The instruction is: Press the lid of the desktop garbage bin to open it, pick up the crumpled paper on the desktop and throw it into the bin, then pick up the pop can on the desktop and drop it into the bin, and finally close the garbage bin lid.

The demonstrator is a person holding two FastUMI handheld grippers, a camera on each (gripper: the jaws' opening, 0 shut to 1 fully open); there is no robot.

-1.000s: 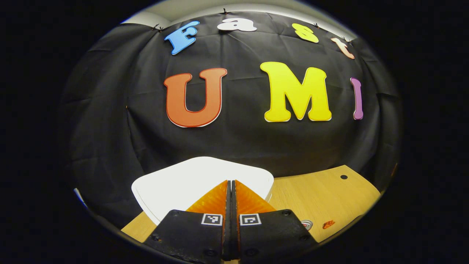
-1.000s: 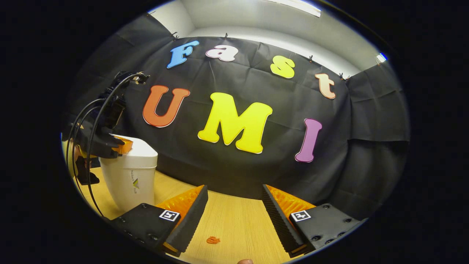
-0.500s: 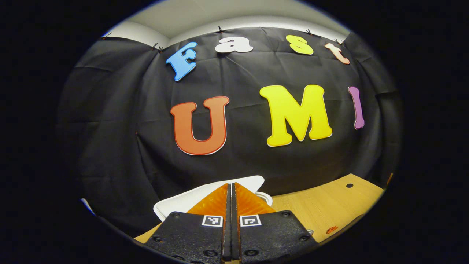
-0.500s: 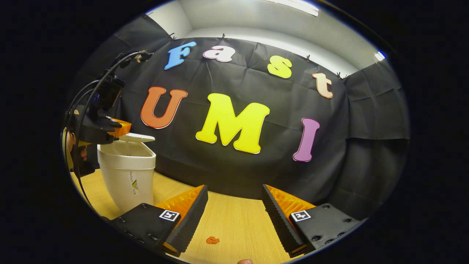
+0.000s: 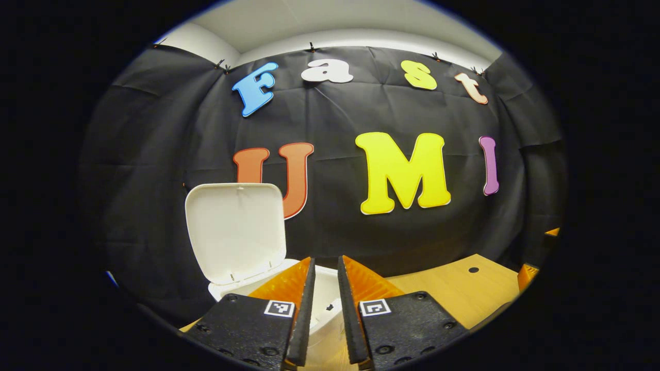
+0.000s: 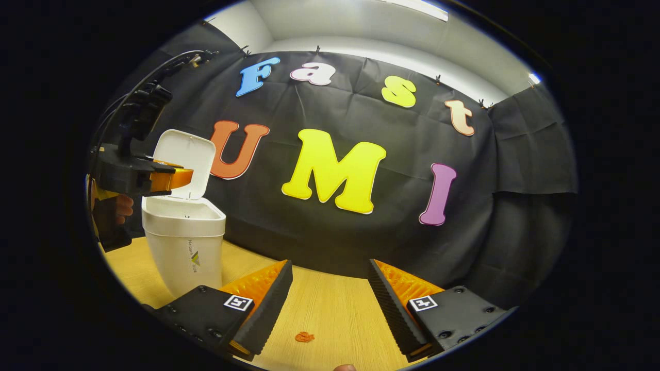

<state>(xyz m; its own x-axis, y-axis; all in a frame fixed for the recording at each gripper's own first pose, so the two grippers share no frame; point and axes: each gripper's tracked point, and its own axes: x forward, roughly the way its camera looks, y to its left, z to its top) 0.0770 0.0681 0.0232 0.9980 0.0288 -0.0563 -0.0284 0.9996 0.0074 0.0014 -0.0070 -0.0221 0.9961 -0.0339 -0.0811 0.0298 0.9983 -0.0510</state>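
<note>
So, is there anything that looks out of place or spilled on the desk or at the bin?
One small thing: a little orange scrap lies loose on the wooden desk, between the right gripper's open jaws. What it is cannot be told. The white bin stands upright with its lid raised.

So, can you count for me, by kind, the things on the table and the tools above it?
White bin, its lid standing up: 1
Tools: 2, the left tool and the right tool
Small orange scrap on the table: 1
Total: 4
</note>
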